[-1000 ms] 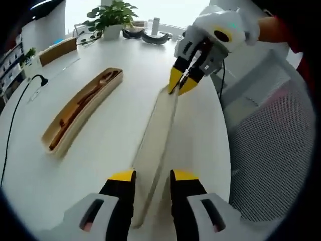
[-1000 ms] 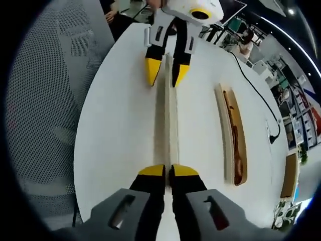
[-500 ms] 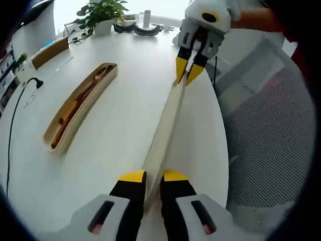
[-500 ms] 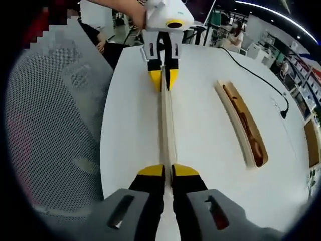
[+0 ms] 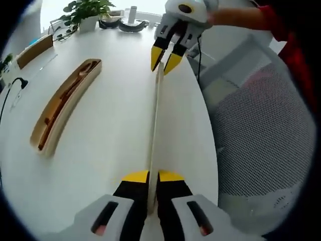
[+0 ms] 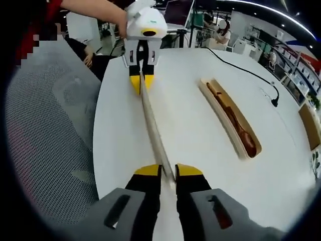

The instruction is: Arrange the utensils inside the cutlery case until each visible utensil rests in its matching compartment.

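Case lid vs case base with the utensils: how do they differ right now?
The lid is held on edge above the white table, clamped by the left gripper and the right gripper; the base lies flat, untouched. The lid looks pale and bare; the base holds brown wooden utensils. Both are long, narrow and light wood-coloured.

The place looked like an open-plan office. A large white table (image 6: 210, 165) stood with mesh chairs (image 6: 45, 150) at its edge, and a black cable (image 6: 241, 70) ran across it to a plug. Behind it in the right gripper view were more desks (image 6: 175, 37) under ceiling strip lights (image 6: 271, 10), with a seated person (image 6: 220, 30) at the back; the left gripper view showed a potted plant (image 5: 85, 12) at the table's far end.
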The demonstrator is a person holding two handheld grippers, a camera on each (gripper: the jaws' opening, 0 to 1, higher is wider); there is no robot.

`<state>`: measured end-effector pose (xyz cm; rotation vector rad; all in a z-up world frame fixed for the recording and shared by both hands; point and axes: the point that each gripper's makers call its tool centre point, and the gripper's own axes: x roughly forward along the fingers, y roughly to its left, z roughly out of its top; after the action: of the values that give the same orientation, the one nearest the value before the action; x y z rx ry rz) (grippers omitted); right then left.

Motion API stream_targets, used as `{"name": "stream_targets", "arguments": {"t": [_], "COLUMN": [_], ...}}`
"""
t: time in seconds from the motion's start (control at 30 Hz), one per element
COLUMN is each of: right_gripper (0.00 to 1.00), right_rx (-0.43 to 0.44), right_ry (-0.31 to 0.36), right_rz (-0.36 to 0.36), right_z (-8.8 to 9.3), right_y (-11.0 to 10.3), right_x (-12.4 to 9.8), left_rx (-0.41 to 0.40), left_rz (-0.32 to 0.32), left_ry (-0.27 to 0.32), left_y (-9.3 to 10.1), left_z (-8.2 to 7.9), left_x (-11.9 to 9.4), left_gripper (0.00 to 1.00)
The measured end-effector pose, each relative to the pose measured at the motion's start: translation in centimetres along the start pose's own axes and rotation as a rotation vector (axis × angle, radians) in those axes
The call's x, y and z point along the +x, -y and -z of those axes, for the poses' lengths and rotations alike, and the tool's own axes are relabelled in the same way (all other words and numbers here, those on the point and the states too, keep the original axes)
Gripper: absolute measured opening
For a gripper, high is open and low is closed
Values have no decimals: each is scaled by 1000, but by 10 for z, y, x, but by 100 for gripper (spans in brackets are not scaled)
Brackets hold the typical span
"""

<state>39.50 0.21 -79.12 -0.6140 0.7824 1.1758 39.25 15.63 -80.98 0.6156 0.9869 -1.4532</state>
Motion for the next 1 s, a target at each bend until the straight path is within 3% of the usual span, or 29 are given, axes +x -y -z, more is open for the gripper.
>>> {"name": "stream_targets", "arguments": {"t": [0.17, 0.33, 0.47, 0.57, 0.6, 0.7, 0.73, 0.77, 0.83, 0.9, 1.0], "right_gripper": [11, 5, 4, 3, 2, 2, 2, 2, 1, 1, 1], "right_rx": [14, 4, -34, 14, -23, 11, 14, 11, 17, 84, 125], "right_ry": [-11, -10, 14, 33, 40, 47, 37, 34, 36, 75, 132], "right_rz": [-32, -51, -111, -148, -153, -175, -201, -203, -229, -277, -349], "right_z": [8, 12, 11, 9, 9, 8, 9, 9, 7, -5, -24], "right_y": [-3, -4, -13, -17, -18, -20, -25, -26, -31, -38, -46], "right_x": [7, 16, 22, 21, 20, 21, 20, 19, 16, 9, -4], "left_rx": [22, 44, 106, 114, 106, 155, 173, 115, 97, 142, 192], "left_rz": [-10, -39, -89, -157, -164, -199, -189, -221, -236, -269, -266], "left_ry": [-17, -27, -37, -42, -45, -104, 7, -25, -42, -17, 36], "left_y": [-2, -3, -9, -21, -22, -28, -26, -31, -32, -35, -27], "left_z": [0, 2, 4, 4, 6, 21, 6, 13, 15, 8, -4], "left_x": [0, 0, -1, -4, -4, 3, 5, 3, 1, 0, -4], "left_gripper": [4, 5, 6, 9, 11, 18, 17, 19, 21, 28, 33]}}
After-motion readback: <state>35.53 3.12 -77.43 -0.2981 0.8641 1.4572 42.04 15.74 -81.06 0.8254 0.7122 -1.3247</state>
